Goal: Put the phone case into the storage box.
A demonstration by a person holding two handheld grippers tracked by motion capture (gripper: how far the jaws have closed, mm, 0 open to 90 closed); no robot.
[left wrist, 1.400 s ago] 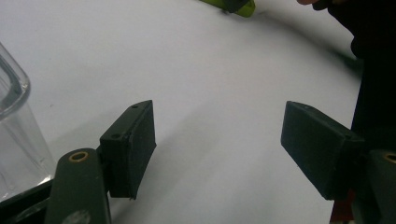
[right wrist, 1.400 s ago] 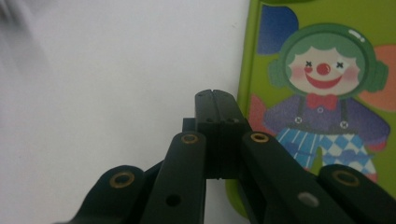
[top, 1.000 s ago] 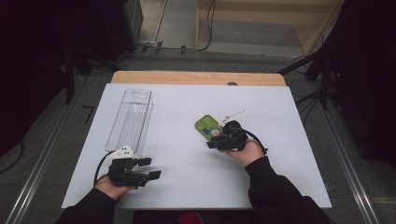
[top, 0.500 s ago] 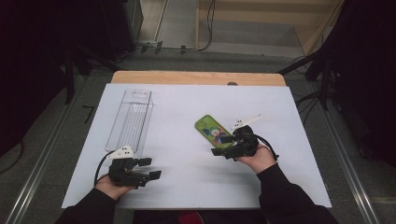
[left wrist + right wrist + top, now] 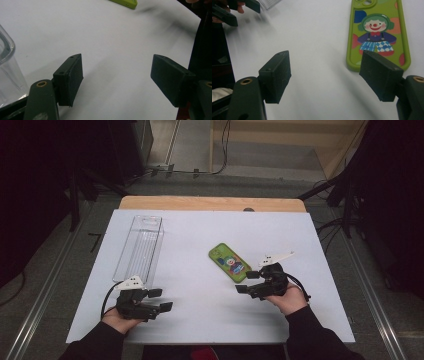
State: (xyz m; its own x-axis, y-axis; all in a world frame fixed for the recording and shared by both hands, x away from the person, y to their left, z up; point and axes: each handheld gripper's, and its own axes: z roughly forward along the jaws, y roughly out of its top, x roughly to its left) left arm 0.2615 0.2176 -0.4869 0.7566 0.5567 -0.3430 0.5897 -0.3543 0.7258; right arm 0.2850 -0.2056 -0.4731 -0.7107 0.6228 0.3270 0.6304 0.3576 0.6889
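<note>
My right gripper point(image 5: 248, 282) sits just near-right of the green phone case point(image 5: 229, 262), which lies flat on the white table point(image 5: 200, 235) near its middle, printed side up. The jaws have just been opening and now stand wide with nothing between them; I judge the case has been set down here, so the hand clears it. The case rests well apart from the clear plastic box point(image 5: 140, 246) at the far left, which looks to me like the likely place for it, its open top up and nothing in it.

My left gripper point(image 5: 159, 300) rests at the near left, jaws also spread wide and gripping nothing, parked just near of the box, probably to steady it or to wait its turn.

The right gripper view gives what the high view cannot: the clown print on the case point(image 5: 377, 32), its camera cut-out at the far end, and the right jaw overlapping the case's near corner without pinching it. The left gripper view shows the glass-clear wall of the box point(image 5: 8, 72) close by its left jaw, and only a green corner of the case point(image 5: 125, 3) far off.
</note>
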